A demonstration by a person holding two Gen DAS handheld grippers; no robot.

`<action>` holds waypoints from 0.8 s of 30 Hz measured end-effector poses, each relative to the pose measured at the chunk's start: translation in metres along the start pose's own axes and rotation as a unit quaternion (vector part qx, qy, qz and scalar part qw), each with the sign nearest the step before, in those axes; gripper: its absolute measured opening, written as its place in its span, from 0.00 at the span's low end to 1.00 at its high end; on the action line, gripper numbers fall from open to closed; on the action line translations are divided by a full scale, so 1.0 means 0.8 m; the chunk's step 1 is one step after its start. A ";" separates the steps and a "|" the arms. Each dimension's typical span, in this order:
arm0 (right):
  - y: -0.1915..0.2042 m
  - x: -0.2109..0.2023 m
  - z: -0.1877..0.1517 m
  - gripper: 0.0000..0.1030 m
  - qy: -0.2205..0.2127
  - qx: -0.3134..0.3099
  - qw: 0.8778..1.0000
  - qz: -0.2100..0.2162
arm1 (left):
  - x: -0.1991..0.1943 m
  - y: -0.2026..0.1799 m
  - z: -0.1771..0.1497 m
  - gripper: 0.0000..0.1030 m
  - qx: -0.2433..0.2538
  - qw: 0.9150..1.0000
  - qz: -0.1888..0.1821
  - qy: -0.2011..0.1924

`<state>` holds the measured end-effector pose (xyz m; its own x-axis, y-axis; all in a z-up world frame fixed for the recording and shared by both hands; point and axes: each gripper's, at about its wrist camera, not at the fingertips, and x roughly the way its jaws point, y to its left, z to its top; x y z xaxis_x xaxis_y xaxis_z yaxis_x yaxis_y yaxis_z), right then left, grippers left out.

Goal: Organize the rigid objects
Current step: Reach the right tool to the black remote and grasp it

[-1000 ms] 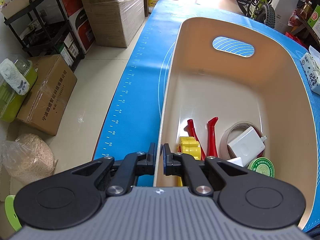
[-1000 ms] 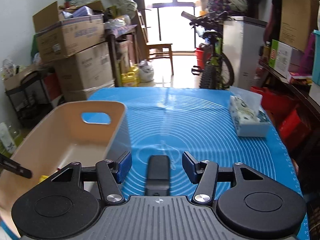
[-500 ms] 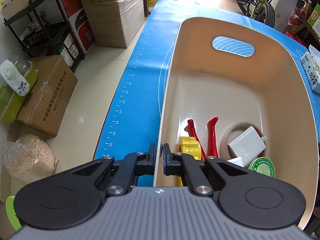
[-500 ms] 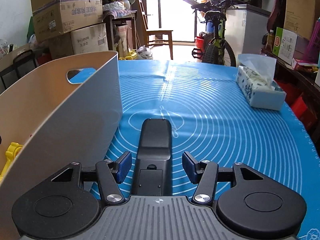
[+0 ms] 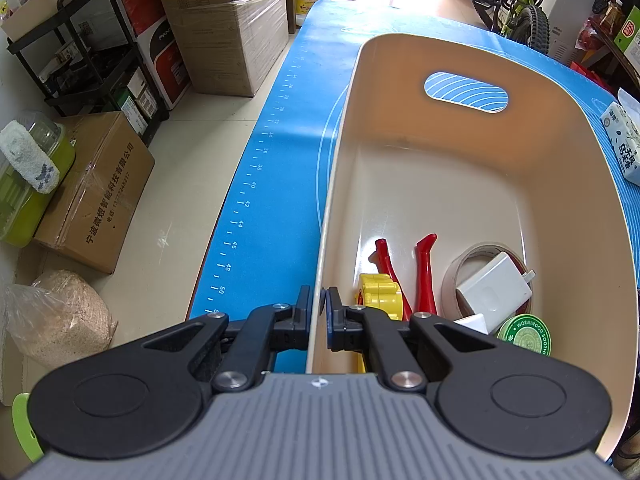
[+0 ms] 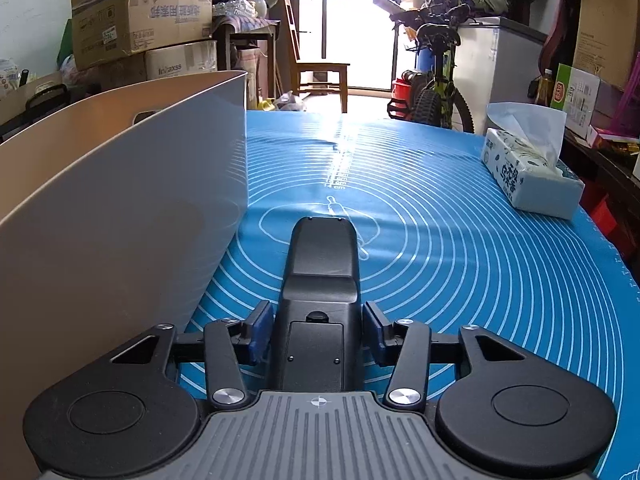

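1. so the right gripper [image 6: 318, 334] is sitting low over the blue mat [image 6: 460, 248] with the black remote-like device [image 6: 320, 280] dead centre between its jaws. the jaws have just been closing in on it; the blue pads look right at its sides, but i can't tell if they're actually pressing yet.
2. key relation: the device's long axis runs straight away from the gripper, in line with the fingers, so the squeeze lands across its narrow width. it lies on the mat just beside the beige bin [image 6: 120, 208], which is to its left.
3. the left gripper [image 5: 318, 316] is pinched narrow on the bin's near rim, steadying it. the right hand is clearly the nearer one to the device.
4. only the left wrist view shows what's in the bin: red pliers [image 5: 424, 272], a yellow thing [image 5: 378, 292], a white charger [image 5: 494, 292] on a tape roll [image 5: 472, 256], a green tin [image 5: 524, 334]. only the right view shows the device.
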<state>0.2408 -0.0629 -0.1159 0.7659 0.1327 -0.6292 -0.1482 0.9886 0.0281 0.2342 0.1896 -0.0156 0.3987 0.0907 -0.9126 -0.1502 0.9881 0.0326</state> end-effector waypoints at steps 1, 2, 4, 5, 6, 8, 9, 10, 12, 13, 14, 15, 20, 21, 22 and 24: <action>-0.001 0.000 0.000 0.52 0.000 0.003 1.000 0.001 | 0.000 0.000 0.000 0.08 0.000 1.000 0.000 0.000; -0.002 -0.001 0.000 0.52 0.000 0.006 1.000 0.001 | 0.000 0.000 0.000 0.08 0.000 1.000 0.000 0.000; -0.001 -0.004 0.001 0.51 -0.005 0.005 1.000 -0.004 | 0.000 0.000 0.000 0.08 0.000 1.000 0.000 0.000; -0.001 -0.006 0.002 0.51 -0.008 0.005 1.000 -0.005 | 0.000 0.000 0.000 0.08 0.000 1.000 0.000 0.000; -0.002 -0.008 0.004 0.51 -0.011 0.005 1.000 -0.006 | 0.000 0.000 0.000 0.08 0.000 1.000 0.000 0.000; -0.003 -0.014 0.008 0.51 -0.016 0.010 1.000 -0.004 | 0.000 0.000 0.000 0.08 0.000 1.000 0.000 0.000; -0.003 -0.017 0.011 0.51 -0.020 0.012 1.000 -0.005 | 0.000 0.000 0.000 0.08 0.000 1.000 -0.001 0.000; -0.003 -0.020 0.013 0.51 -0.024 0.012 1.000 -0.006 | 0.000 0.000 0.000 0.08 0.000 1.000 -0.001 0.000; -0.003 -0.027 0.020 0.51 -0.031 0.016 0.999 -0.002 | 0.000 -0.001 0.001 0.08 0.000 1.000 -0.001 0.000; -0.003 -0.031 0.024 0.51 -0.034 0.015 0.999 -0.001 | 0.000 -0.001 0.001 0.08 -0.001 1.000 -0.002 0.000; -0.002 -0.036 0.028 0.51 -0.038 0.014 0.999 0.000 | 0.000 -0.001 0.001 0.08 -0.001 1.000 -0.001 0.000; -0.002 -0.041 0.032 0.51 -0.043 0.014 0.999 0.001 | 0.000 -0.001 0.001 0.08 -0.001 1.000 -0.002 0.000; -0.002 -0.069 0.063 0.51 -0.065 0.017 0.998 0.007 | 0.000 -0.001 0.001 0.08 -0.001 1.000 -0.002 0.000; 0.001 -0.076 0.070 0.51 -0.070 0.015 0.997 0.008 | 0.000 -0.001 0.001 0.08 -0.001 1.000 -0.002 0.000; 0.003 -0.082 0.077 0.51 -0.076 0.012 0.997 0.009 | 0.000 -0.001 0.001 0.08 -0.001 1.000 -0.002 0.000; 0.008 -0.094 0.089 0.51 -0.087 0.011 0.996 0.015 | 0.000 -0.001 0.001 0.08 -0.002 1.000 -0.004 0.000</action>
<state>0.2270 -0.0614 -0.0128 0.8580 0.1715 -0.4842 -0.1611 0.9849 0.0634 0.2351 0.1893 -0.0153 0.3992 0.0832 -0.9131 -0.1509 0.9883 0.0240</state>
